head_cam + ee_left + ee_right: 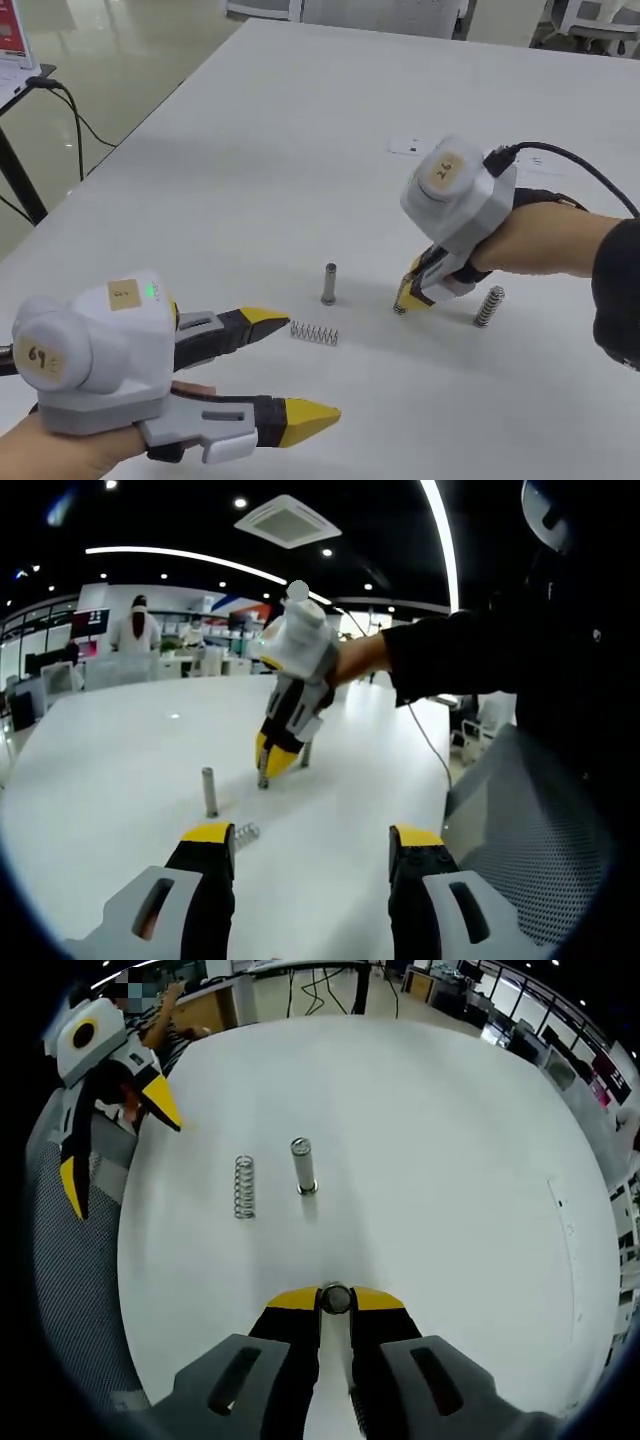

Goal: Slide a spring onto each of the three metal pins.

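1. Pins first: the held pin (335,1298) is clamped between the yellow tips of my right gripper (335,1310), its round top showing between them.
2. My right hand angles that gripper (408,298) steeply down, tips at the table (300,150).
3. My left gripper (300,365) lies low and near me, jaws spread wide and gripping nothing, pointing across the table.
4. Just beyond its tips lies the loose spring (314,333), flat on its side.
5. Near the loose spring, the bare pin (329,283) stands upright.
6. Right of my right gripper, the sprung pin (489,306) leans, a coil around it.
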A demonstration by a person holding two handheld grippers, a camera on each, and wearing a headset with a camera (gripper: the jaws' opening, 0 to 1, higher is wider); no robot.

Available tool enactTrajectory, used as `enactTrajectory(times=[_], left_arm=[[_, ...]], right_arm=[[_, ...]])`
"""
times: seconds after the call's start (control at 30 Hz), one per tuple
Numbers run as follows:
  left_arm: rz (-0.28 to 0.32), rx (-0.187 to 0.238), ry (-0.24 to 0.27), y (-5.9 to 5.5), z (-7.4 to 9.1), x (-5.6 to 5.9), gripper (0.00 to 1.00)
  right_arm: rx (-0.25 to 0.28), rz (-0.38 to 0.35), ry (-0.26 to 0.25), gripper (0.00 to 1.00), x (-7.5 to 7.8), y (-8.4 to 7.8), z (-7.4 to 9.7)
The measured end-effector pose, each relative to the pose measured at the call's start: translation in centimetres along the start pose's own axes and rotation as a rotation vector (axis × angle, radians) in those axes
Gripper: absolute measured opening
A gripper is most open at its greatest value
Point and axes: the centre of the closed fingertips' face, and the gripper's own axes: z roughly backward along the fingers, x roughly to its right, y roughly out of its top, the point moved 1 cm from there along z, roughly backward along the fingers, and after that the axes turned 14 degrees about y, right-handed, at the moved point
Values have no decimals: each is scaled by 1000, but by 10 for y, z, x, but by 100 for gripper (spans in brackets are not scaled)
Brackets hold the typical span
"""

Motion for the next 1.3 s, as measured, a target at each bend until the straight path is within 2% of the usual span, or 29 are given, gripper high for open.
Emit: enactTrajectory(times=[0.7, 1.07, 1.3], left_arm=[[-2, 1, 3, 1, 0, 0, 57], [-4, 1, 1, 1, 0, 1, 57], [-5, 0, 1, 1, 1, 2, 57]], right_arm=[[6, 8, -2, 9, 2, 0, 3], [7, 11, -7, 20, 5, -3, 3], [1, 12, -5, 27, 0, -7, 2]])
